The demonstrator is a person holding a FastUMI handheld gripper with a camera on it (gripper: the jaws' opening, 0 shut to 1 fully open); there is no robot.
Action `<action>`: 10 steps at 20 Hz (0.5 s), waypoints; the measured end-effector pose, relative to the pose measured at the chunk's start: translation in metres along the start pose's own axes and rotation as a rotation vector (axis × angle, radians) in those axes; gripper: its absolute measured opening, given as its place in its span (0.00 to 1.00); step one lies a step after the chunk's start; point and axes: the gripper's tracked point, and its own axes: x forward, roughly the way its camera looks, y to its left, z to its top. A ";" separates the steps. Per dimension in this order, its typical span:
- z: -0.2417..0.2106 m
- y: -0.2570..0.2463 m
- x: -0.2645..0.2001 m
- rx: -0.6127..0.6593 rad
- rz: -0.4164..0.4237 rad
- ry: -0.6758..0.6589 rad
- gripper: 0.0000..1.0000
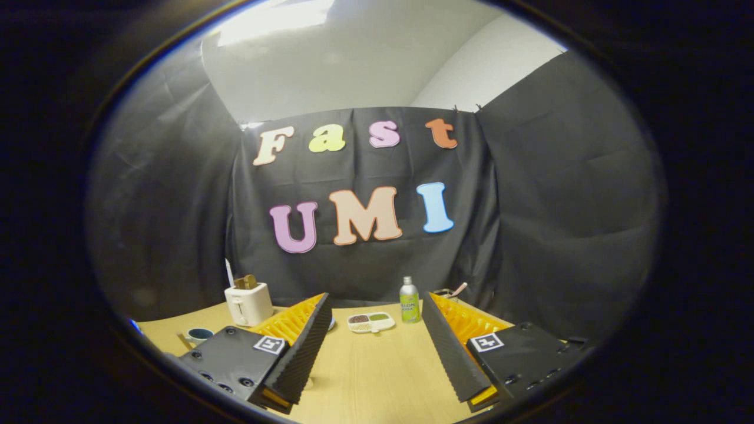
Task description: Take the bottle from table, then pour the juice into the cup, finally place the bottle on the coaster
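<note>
A small green bottle (409, 300) with a silver cap stands upright near the far edge of the wooden table (377, 377), beyond my fingers and slightly toward the right one. A cup (198, 335) with a dark rim sits on the table left of the left finger. My gripper (375, 318) is open, held low over the table, with nothing between its fingers. Part of a blue round thing (332, 323) peeks out behind the left fingertip; I cannot tell whether it is the coaster.
A white toaster (248, 302) with toast in it stands at the back left. A small white divided dish (371, 321) lies just left of the bottle. Something with a pink handle (455, 290) sits behind the right finger. Black cloth walls close in the table.
</note>
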 end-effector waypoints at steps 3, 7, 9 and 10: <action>-0.001 0.003 0.000 0.001 0.009 0.005 0.98; -0.004 0.006 -0.001 -0.020 0.012 0.008 0.98; -0.006 0.009 -0.001 -0.017 0.019 0.015 0.98; -0.007 0.010 -0.002 -0.015 0.022 0.017 0.98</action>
